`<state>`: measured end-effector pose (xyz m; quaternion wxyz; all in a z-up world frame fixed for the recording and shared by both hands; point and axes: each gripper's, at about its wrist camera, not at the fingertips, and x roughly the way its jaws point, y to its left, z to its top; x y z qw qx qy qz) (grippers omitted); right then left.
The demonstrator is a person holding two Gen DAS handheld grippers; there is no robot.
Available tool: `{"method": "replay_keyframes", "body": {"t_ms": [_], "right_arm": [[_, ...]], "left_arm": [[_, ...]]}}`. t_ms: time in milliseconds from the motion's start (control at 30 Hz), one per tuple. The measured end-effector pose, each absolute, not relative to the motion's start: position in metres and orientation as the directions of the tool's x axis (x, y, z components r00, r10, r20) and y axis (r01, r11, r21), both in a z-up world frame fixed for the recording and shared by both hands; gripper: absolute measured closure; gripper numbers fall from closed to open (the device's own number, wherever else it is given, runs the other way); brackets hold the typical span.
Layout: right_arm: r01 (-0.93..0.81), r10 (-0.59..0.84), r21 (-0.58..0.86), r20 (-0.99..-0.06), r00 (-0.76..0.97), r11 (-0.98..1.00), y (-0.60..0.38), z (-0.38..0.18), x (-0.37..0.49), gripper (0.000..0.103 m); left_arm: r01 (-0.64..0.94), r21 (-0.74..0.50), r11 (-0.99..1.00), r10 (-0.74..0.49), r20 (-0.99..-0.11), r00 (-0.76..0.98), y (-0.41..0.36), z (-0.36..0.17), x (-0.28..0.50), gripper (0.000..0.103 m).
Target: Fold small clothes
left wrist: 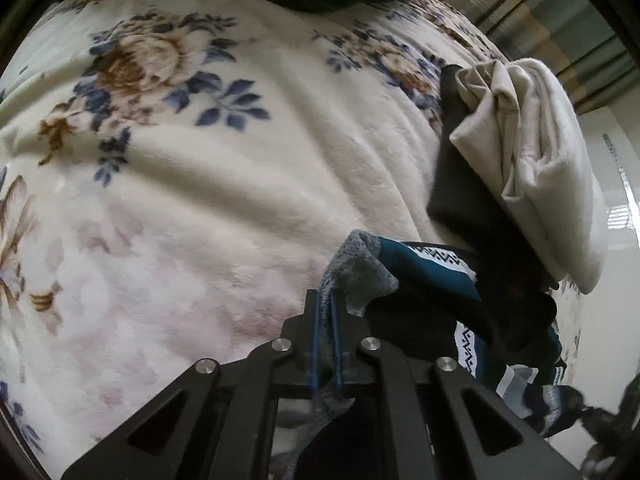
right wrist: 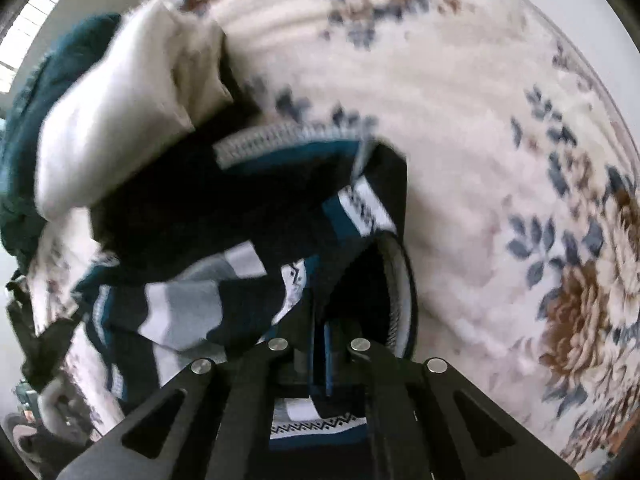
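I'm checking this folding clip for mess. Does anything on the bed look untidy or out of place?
Mostly normal mid-fold disorder. The cream garment lies crumpled on a dark one at the floral blanket's edge, not folded. The patterned sock hangs bunched between the left gripper and right gripper. Nothing looks damaged.

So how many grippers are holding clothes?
2. The left hand-held gripper pinches the gray cuff of the patterned garment; the right hand-held gripper grips its dark fabric.

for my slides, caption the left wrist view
Left hand-held gripper pinches a patterned sock's grey cuff above a floral blanket.
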<state>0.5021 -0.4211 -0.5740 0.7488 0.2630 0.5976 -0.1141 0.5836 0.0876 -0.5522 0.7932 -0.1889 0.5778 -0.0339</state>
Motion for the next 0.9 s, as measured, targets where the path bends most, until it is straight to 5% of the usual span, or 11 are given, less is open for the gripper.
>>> {"method": "replay_keyframes", "body": {"t_ms": [233, 267, 300, 367, 500, 667, 900], "right_arm": [[0.459, 0.139, 0.236, -0.962, 0.235, 0.857, -0.444, -0.577, 0.510, 0.099], [0.464, 0.142, 0.210, -0.974, 0.176, 0.861, -0.447, -0.591, 0.511, 0.089], [0.472, 0.136, 0.192, -0.979, 0.151, 0.861, -0.451, -0.595, 0.507, 0.083], [0.496, 0.123, 0.193, -0.978, 0.171, 0.847, -0.454, -0.590, 0.496, 0.060], [0.462, 0.069, 0.198, -0.957, 0.282, 0.864, -0.434, -0.560, 0.486, 0.059], [0.279, 0.292, 0.367, -0.916, 0.277, 0.888, -0.374, -0.578, 0.504, 0.059], [0.227, 0.140, 0.143, -0.990, 0.028, 0.963, -0.351, -0.644, 0.493, 0.065]], "left_arm": [[-0.218, -0.377, 0.900, -0.291, -0.893, 0.343, 0.106, -0.547, 0.581, 0.098], [-0.209, -0.363, 0.908, -0.285, -0.901, 0.328, 0.102, -0.544, 0.579, 0.085], [-0.196, -0.360, 0.912, -0.287, -0.902, 0.323, 0.098, -0.540, 0.577, 0.060], [-0.152, -0.364, 0.919, -0.298, -0.893, 0.338, 0.087, -0.530, 0.568, 0.034], [-0.049, -0.348, 0.936, -0.309, -0.881, 0.357, 0.047, -0.512, 0.545, 0.034], [0.049, -0.281, 0.959, -0.282, -0.913, 0.295, -0.003, -0.526, 0.524, 0.034], [0.004, -0.256, 0.967, -0.251, -0.945, 0.212, 0.005, -0.568, 0.510, 0.034]]}}
